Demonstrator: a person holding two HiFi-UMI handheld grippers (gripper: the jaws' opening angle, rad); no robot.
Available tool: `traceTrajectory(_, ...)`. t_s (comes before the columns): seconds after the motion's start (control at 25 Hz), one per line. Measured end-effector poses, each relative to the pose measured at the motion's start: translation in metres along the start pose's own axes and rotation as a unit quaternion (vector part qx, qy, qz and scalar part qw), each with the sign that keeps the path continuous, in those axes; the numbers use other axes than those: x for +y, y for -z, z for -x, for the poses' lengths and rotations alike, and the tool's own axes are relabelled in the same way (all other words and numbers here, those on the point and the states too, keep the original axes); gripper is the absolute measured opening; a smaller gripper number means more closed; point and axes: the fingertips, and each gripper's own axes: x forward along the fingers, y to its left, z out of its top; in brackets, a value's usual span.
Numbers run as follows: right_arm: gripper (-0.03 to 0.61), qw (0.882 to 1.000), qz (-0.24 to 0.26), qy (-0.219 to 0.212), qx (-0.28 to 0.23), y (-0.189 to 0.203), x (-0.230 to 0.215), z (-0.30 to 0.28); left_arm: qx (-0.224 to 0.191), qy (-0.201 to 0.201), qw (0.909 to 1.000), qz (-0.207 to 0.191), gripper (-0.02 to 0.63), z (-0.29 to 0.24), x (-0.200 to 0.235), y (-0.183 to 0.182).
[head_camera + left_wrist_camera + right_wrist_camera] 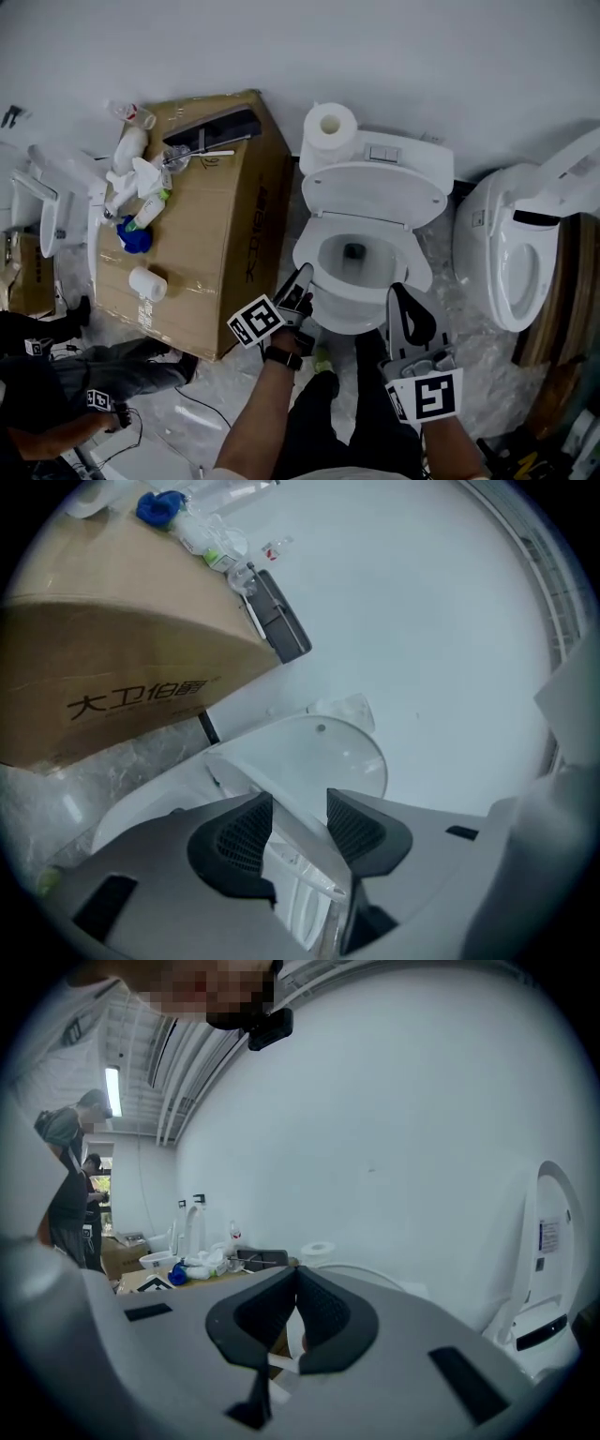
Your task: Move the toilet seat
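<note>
A white toilet (361,309) stands against the wall with its lid (372,192) raised. The seat ring (417,272) lies around the bowl. My left gripper (302,281) is at the seat's front-left edge. In the left gripper view the thin white seat edge (300,829) runs between the dark pads (242,841), and the jaws stand apart around it without pinching it, so the gripper (298,825) is open. My right gripper (401,298) hovers at the bowl's front right. In its own view this gripper (296,1283) is shut, with nothing held.
A cardboard box (220,234) left of the toilet carries bottles, a blue object (134,236) and a paper roll. Another roll (333,124) sits on the tank. A second toilet (520,244) stands right. A seated person (84,394) is at lower left. Plastic sheeting covers the floor.
</note>
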Motion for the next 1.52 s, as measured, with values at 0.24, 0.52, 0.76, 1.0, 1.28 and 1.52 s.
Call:
traceTrajectory(0.24,0.015,1.000,0.002,-0.009,0.001,-0.008,-0.024,-0.016,-0.071,0.086,0.9906,0.080,0.189,-0.032,-0.051,-0.030)
traceTrajectory(0.52,0.014,1.000,0.001,-0.014,0.003,-0.007,-0.053,-0.034,-0.120,0.113,0.9820,0.092,0.196,-0.063,-0.072,-0.055)
traceTrajectory(0.76,0.014,1.000,-0.004,-0.022,0.010,-0.001,-0.069,-0.046,-0.159,0.123,0.9757,0.086,0.197,-0.085,-0.083,-0.072)
traceTrajectory(1.0,0.014,0.999,-0.004,-0.030,0.012,0.001,-0.083,-0.060,-0.191,0.124,0.9697,0.089,0.197,-0.101,-0.089,-0.083)
traceTrajectory(1.28,0.014,0.999,-0.013,-0.036,0.009,-0.002,-0.098,-0.077,-0.211,0.121,0.9661,0.087,0.198,-0.123,-0.096,-0.095)
traceTrajectory(1.52,0.014,0.999,-0.023,-0.033,0.012,0.001,-0.110,-0.086,-0.228,0.114,0.9640,0.074,0.199,-0.136,-0.100,-0.103)
